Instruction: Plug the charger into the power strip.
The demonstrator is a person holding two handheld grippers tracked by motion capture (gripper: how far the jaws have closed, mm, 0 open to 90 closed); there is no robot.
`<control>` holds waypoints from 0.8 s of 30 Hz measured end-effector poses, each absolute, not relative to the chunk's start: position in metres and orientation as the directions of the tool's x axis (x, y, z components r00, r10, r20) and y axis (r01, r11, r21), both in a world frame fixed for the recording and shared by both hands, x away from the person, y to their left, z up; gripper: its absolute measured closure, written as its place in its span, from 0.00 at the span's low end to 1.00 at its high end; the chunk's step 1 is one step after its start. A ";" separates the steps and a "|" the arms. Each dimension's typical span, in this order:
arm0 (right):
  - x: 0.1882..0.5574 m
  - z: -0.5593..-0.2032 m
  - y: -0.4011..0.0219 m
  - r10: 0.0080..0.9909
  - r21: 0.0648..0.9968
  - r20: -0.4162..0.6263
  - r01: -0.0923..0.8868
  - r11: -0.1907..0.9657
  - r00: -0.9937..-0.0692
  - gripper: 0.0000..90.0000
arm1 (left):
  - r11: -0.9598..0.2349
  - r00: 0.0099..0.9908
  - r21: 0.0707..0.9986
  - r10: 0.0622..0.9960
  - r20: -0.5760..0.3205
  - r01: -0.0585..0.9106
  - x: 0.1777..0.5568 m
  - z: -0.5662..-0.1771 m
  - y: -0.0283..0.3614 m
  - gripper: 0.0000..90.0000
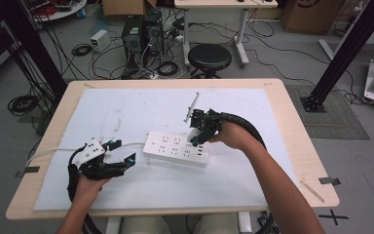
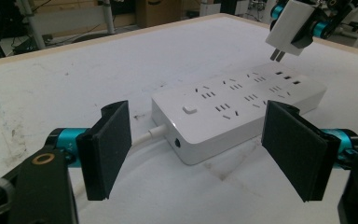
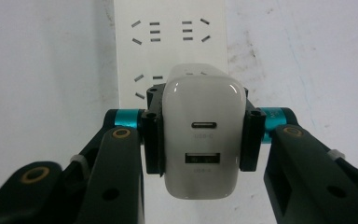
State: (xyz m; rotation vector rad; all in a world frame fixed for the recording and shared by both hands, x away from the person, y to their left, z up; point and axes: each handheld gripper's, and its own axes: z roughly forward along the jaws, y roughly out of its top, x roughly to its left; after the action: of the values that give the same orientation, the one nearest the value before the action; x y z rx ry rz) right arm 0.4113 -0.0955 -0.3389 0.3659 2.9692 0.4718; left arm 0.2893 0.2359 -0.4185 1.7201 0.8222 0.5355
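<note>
At the near left of the worktop point(image 1: 292, 161), which is covered by a white sheet point(image 1: 126, 112), the left hand-held gripper point(image 1: 121, 157) sits low with its jaws spread wide and nothing between them; in the left gripper view its two black pads point(image 2: 114, 147) frame the near end of the power strip point(image 2: 242, 109) without touching it. The person's left hand point(image 1: 85, 187) comes in from the near edge behind it. Just beyond lies the white power strip point(image 1: 177, 148), flat on the sheet near the middle of the worktop, its long side running left to right, with a small white button point(image 2: 189, 110) near its left end and a white cord point(image 2: 151, 134) leaving that end toward the left. To the right and a little farther away, the right hand-held gripper point(image 1: 198, 138) is clenched on a white charger point(image 3: 201, 135), the pads pressing on its two flat sides. The right gripper view looks at the charger's back face, which has two USB ports point(image 3: 203, 158), one above the other, with the strip's sockets beneath it. In the left gripper view the charger point(image 2: 291, 23) hangs above the far right part of the strip, its two metal prongs point(image 2: 276, 55) pointing down and clear of the sockets. Beyond the far edge of the worktop stands a black round stool point(image 1: 209, 58) among cables on the floor.
</note>
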 end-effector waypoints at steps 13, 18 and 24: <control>0.423 -0.354 -0.077 0.207 0.250 -0.057 0.187 0.950 -0.977 0.70 | -0.149 0.651 0.954 0.757 -0.059 0.260 0.289 -0.420 0.240 0.27; 0.425 -0.358 -0.071 0.180 0.209 -0.066 0.163 0.964 -0.981 0.70 | -0.143 0.649 0.954 0.758 -0.065 0.262 0.289 -0.421 0.242 0.27; 0.426 -0.359 -0.066 0.175 0.183 -0.063 0.161 0.970 -0.982 0.70 | -0.147 0.649 0.953 0.758 -0.063 0.264 0.290 -0.422 0.244 0.27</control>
State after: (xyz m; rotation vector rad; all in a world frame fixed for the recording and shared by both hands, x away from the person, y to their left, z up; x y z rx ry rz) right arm 0.4263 -0.0655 -0.3586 0.2603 3.0393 0.2729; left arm 0.2900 0.2443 -0.4218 1.7118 0.8363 0.5326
